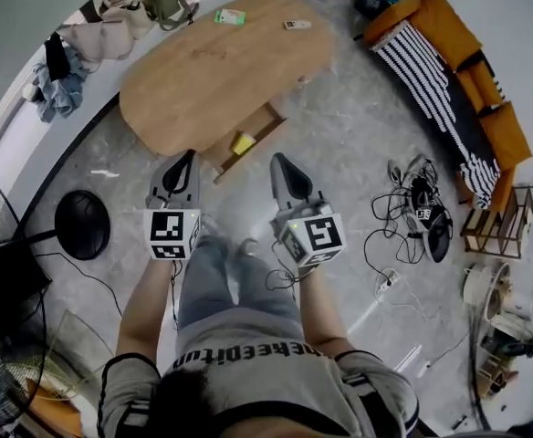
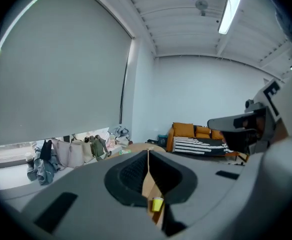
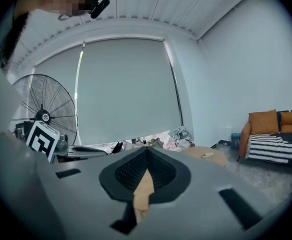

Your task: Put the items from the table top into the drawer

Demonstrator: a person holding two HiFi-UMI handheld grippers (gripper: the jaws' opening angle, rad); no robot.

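Observation:
An oval wooden table (image 1: 221, 67) stands ahead of me on the floor. On its far top lie a green packet (image 1: 230, 16) and a pale remote (image 1: 297, 25). The drawer (image 1: 268, 124) on the table's near side is pulled out and holds a yellow cup (image 1: 243, 143). My left gripper (image 1: 190, 157) and right gripper (image 1: 277, 161) hover side by side short of the drawer, both shut and empty. In the left gripper view the shut jaws (image 2: 148, 153) frame the cup (image 2: 157, 203) below. The right gripper view shows its shut jaws (image 3: 147, 150), with the remote (image 3: 206, 155) on the table beyond.
An orange sofa (image 1: 449, 53) with a striped blanket stands at the right. Tangled cables (image 1: 412, 208) and a small wooden rack (image 1: 499, 222) lie on the floor at the right. Bags and clothes (image 1: 111, 26) line the far wall. A fan (image 3: 46, 116) stands at the left.

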